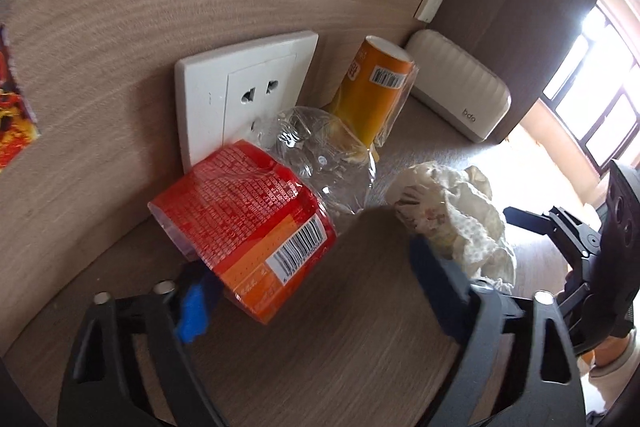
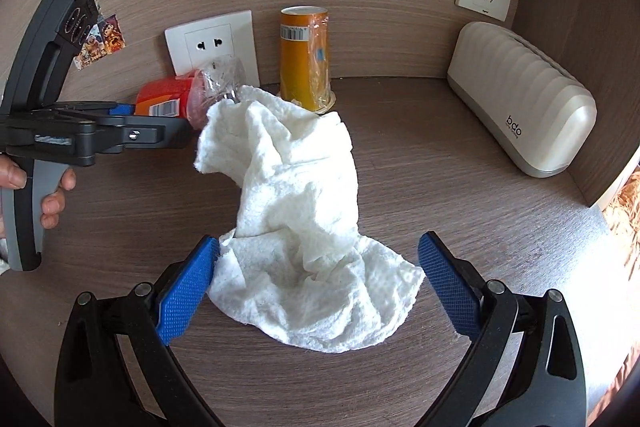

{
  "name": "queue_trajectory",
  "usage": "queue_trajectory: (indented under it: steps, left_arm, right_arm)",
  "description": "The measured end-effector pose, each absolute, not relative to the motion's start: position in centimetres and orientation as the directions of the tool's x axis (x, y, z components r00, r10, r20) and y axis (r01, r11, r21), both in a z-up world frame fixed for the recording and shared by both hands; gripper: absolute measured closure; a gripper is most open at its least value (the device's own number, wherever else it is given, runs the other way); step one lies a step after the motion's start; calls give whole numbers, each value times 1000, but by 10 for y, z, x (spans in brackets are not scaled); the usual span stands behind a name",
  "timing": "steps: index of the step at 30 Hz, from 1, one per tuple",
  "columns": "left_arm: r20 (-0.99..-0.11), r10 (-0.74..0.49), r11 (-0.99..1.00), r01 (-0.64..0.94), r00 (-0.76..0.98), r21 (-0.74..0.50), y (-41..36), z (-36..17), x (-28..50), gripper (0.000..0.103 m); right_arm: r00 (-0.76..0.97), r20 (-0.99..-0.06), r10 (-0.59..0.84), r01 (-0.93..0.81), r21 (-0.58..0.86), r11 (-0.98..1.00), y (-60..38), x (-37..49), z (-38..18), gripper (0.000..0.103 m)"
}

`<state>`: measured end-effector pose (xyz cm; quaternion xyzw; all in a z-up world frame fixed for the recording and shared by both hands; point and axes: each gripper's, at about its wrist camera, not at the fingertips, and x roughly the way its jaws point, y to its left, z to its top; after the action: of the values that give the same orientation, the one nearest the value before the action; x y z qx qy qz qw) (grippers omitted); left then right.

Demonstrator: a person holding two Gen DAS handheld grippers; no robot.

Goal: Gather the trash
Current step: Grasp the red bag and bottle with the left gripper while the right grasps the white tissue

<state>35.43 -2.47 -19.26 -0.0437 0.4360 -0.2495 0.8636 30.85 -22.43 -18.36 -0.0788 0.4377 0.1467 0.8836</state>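
Trash sits on a brown wooden shelf (image 2: 440, 155), pushed up near its back edge where the wall starts. The biggest thing is a cream box (image 2: 520, 115) in the back right corner. It looks like it lives there, so it is most likely not trash.

Next in size is the white tissue (image 2: 296, 227). It lies crumpled in the middle of the shelf, with its low end toward the front edge. The right gripper (image 2: 320, 279) has its blue pads spread wide, one on each side of that low end. The left pad touches the paper and the right pad is just beside it. It is not squeezing yet. I think it is set this way so it can close on the soft paper and lift it.

Then comes the tall orange cup (image 2: 305, 55), standing upright at the back edge, with clear wrap around it.

The squashed bottle (image 1: 248, 223) with a red label is smaller. It lies tipped at the back, in front of a white wall plug plate (image 1: 224, 87). The left gripper (image 1: 316, 291) is spread wide beside it, with its left pad touching or nearly touching the label. I cannot tell if it is holding it. It seems ready to grab the bottle.
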Motion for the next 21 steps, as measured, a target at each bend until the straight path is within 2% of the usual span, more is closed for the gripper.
queue_trajectory:
  steps: [1, 4, 6, 8, 9, 10, 11, 13, 15, 21]
  left_arm:
    - [-731, -467, 872, 396, 498, -287, -27, -192, 356, 26]
    - [-733, -466, 872, 397, 495, -287, -35, -192, 363, 43]
    - [-734, -455, 876, 399, 503, -269, -41, -192, 366, 65]
    - [-727, -458, 875, 406, 511, -266, -46, -192, 366, 76]
    - [-720, -460, 873, 410, 520, -263, -49, -190, 364, 81]
    - [-709, -467, 870, 419, 529, -260, -52, -187, 361, 85]
    - [-701, -464, 870, 425, 542, -248, -56, -183, 358, 90]
    - [-686, -466, 868, 440, 559, -231, -61, -173, 351, 97]
    - [-671, -461, 870, 444, 581, -212, -64, -162, 344, 100]
    - [-640, -458, 874, 443, 617, -199, -60, -134, 326, 100]
  right_arm:
    - [569, -801, 183, -329, -18, 944, -224, 310, -185, 5]
    - [556, -813, 173, -328, -24, 944, -224, 312, -188, 6]
    - [548, -818, 175, -332, -20, 943, -224, 314, -189, 18]
    - [541, -820, 186, -335, -8, 942, -224, 314, -190, 42]
    - [536, -819, 203, -342, 9, 940, -224, 314, -190, 49]
    - [546, -815, 194, -341, -5, 940, -224, 312, -189, 66]
    - [556, -811, 181, -341, -24, 940, -223, 310, -187, 78]
    - [565, -803, 188, -338, -18, 941, -226, 306, -183, 86]
    - [582, -785, 211, -331, 8, 944, -230, 302, -173, 88]
    - [658, -703, 268, -322, 58, 945, -241, 289, -129, 89]
